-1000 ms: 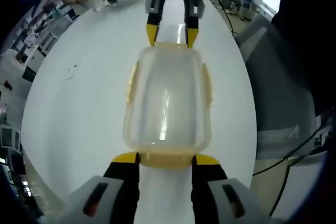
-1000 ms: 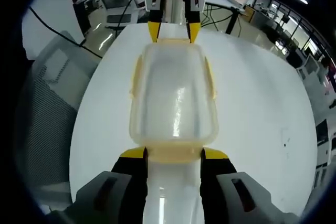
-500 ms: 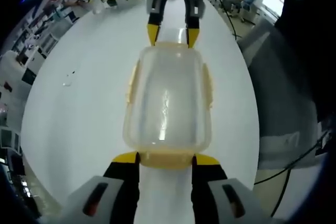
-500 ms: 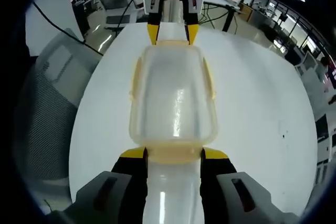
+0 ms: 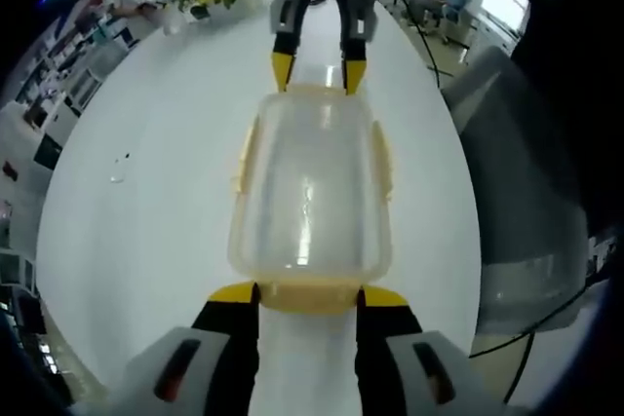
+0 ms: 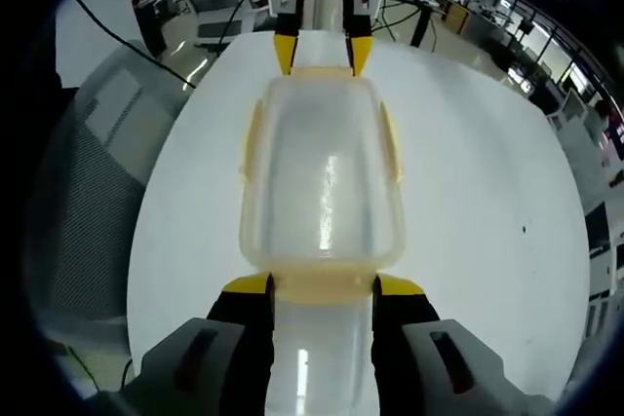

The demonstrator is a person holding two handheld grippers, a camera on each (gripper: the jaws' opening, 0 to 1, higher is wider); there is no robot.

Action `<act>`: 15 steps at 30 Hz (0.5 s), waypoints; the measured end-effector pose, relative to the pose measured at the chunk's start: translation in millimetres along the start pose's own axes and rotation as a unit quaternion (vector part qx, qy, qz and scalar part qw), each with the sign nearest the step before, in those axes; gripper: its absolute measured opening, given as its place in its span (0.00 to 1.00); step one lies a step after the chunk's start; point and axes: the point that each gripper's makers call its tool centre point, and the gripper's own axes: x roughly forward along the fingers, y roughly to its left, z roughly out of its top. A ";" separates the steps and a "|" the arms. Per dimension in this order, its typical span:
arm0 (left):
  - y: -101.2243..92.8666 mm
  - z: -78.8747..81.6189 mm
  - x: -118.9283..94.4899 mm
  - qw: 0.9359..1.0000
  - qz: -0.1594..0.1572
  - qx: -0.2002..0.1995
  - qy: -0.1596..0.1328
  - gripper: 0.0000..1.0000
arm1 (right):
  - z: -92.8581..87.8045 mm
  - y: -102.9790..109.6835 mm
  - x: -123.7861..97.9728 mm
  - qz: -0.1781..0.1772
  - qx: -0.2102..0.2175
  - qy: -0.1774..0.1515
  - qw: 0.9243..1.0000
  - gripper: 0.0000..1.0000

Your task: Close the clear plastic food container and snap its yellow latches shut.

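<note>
Clear box (image 5: 310,192) with lid on sits mid-table (image 5: 146,192), a wide-open gripper straddling the latch at each end, left (image 5: 308,301) and right (image 6: 322,291); whether latches are snapped is unclear.

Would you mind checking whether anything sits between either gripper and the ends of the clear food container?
Nothing visible does. The left gripper meets one end latch of the container directly, and the right gripper meets the opposite end. Around them lies bare white table.
</note>
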 end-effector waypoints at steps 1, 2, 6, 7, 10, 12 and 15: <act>0.2 1.6 0.5 1.000 0.000 0.000 -0.001 0.33 | -1.6 0.4 -1.3 0.000 0.001 -0.001 1.000 0.35; 0.4 2.4 0.9 1.000 -0.001 0.000 -0.002 0.33 | -2.6 0.6 -2.2 -0.001 0.001 -0.001 1.000 0.35; -2.9 8.4 4.2 1.000 -0.002 -0.002 -0.005 0.33 | -7.9 1.5 -4.9 0.000 0.001 -0.002 1.000 0.35; -3.4 9.8 4.9 1.000 -0.002 -0.002 -0.005 0.33 | -9.3 1.9 -4.8 0.001 0.000 0.000 1.000 0.35; -4.3 13.1 6.7 1.000 -0.003 -0.006 -0.007 0.33 | -13.1 2.4 -8.4 0.002 0.000 0.000 1.000 0.35; -5.1 16.5 7.3 1.000 -0.004 -0.005 -0.008 0.33 | -16.0 4.0 -10.7 0.004 0.003 -0.003 1.000 0.35; -5.4 20.7 8.8 1.000 -0.005 -0.003 -0.008 0.33 | -20.3 5.5 -13.0 0.004 0.004 -0.004 1.000 0.35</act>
